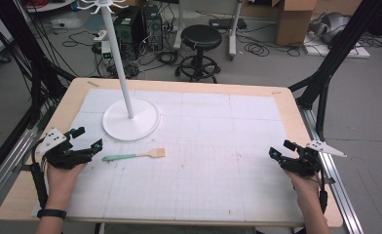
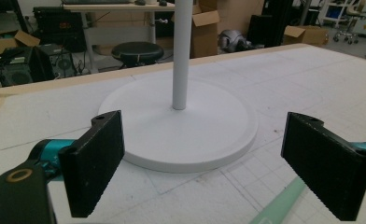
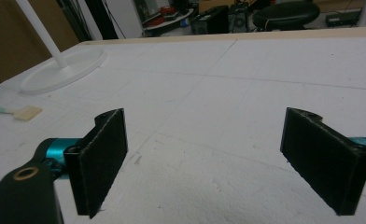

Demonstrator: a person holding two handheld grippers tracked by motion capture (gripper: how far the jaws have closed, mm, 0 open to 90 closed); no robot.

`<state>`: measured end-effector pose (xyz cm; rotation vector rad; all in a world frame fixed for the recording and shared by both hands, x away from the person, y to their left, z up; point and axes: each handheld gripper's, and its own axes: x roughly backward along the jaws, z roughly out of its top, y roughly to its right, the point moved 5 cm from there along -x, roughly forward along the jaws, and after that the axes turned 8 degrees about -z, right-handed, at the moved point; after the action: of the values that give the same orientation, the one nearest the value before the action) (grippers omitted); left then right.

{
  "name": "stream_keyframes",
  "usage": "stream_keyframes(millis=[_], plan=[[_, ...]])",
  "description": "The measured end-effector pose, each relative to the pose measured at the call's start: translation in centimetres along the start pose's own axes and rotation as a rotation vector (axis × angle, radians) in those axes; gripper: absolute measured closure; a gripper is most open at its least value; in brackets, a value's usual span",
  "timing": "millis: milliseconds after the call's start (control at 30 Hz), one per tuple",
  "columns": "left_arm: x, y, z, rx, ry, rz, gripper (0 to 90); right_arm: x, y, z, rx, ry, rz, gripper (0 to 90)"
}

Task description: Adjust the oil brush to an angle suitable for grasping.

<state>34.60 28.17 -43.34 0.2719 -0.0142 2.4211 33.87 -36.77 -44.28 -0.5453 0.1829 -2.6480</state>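
Beside your left gripper [image 1: 84,141], fingers wide like the right gripper [image 1: 282,148]: flat brush [image 1: 133,156], green handle pointing left, long axis crosswise.

The left black two-jaw hand-held gripper [image 1: 84,139] sits at the near left of the surface, gripped from below by the person's left hand [image 1: 62,170], whose forearm comes in from the near edge with a dark band at the wrist. It points toward the far right, jaws spread wide with nothing between them. The right black two-jaw hand-held gripper [image 1: 282,150] sits at the near right, held by the right hand [image 1: 303,187], pointing left, its jaws likewise spread wide and empty.
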Motion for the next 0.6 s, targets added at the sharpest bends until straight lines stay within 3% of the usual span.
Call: stream_keyframes(millis=[600], plan=[[0.18,0.49,0.60,-0.023,0.025,-0.044,14.0,-0.07,0.11,-0.07,-0.013,-0.009,0.005,14.0]])
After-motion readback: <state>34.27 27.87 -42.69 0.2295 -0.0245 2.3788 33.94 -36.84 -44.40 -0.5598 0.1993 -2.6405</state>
